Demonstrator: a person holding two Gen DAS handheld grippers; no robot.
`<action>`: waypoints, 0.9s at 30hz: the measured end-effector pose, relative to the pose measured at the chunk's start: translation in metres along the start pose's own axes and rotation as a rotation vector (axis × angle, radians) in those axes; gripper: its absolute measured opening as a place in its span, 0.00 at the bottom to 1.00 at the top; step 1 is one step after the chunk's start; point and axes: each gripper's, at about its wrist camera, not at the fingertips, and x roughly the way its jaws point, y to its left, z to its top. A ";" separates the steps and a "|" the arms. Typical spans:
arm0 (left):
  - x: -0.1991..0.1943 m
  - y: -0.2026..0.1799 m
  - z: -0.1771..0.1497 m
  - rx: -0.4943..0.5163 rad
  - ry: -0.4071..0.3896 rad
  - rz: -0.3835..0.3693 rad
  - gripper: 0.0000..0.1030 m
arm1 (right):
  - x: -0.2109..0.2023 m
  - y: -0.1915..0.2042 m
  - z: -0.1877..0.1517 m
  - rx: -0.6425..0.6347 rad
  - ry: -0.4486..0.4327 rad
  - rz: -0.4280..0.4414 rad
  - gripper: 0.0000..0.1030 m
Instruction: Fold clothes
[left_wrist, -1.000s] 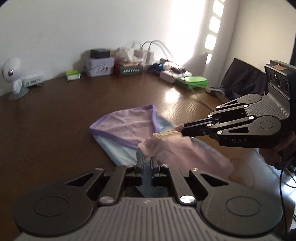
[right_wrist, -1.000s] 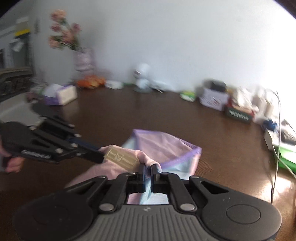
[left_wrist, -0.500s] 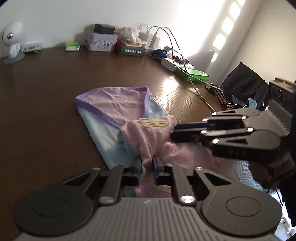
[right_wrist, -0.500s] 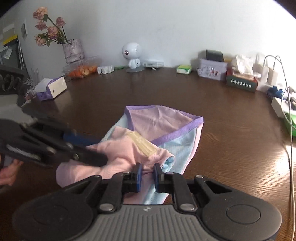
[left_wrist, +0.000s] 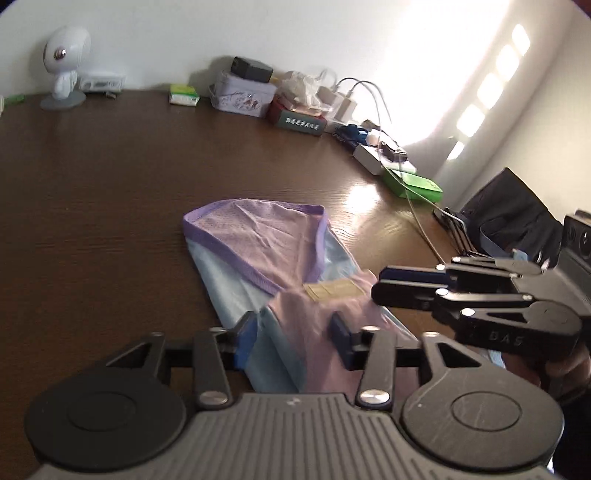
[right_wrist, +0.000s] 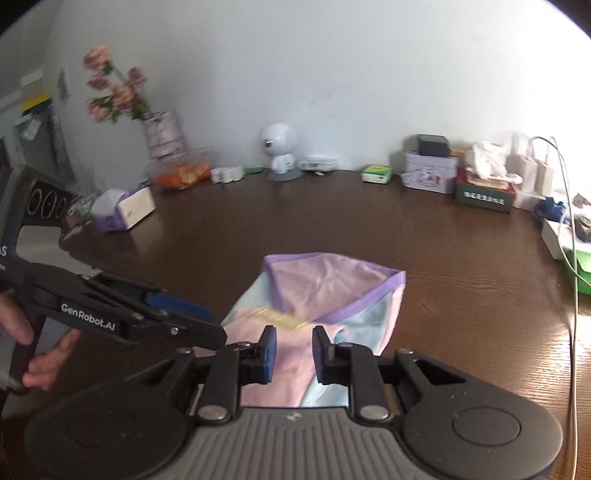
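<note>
Two colours mark the garment (left_wrist: 258, 254): a small mesh piece of clothing, lilac with a darker purple band on its far part, pale blue beneath, lying near the middle of the dark wooden tabletop (left_wrist: 92, 184). Its near portion, pinkish-lilac with a tan label (left_wrist: 334, 291) showing, is doubled over onto the blue layer, so the fold looks laid and this moment reads as the release. The left claw (left_wrist: 291, 338) has just been opening and now stands partly apart, with the folded edge lying between its blue pads but not pinched. The right claw (right_wrist: 290, 349) has likewise just been opening; its gap is narrower, cloth shows through it, and the pads do not seem to press on it. To finish this step well, both claws should probably spread a little more before backing off, since thin mesh clings to rubber pads and a drag would pull the flap open. Lifting away along the line of the fingers, rather than sideways, would likely keep the crease where it lies. The two claws sit close together over the same flap, so withdrawing one at a time may avoid a knock. Farther out, a white round-headed figurine (right_wrist: 277, 147), small boxes and charger cables line the wall, well apart from the work.
</note>
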 end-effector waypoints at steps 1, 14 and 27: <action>0.006 -0.001 -0.001 0.021 0.012 0.027 0.06 | 0.009 -0.004 0.002 0.027 0.027 -0.009 0.18; 0.021 0.027 0.055 -0.004 -0.060 0.279 0.39 | 0.066 -0.063 0.073 0.104 0.128 -0.146 0.33; -0.036 -0.014 0.015 0.088 -0.186 0.158 0.02 | 0.009 -0.054 0.050 0.030 0.036 -0.021 0.02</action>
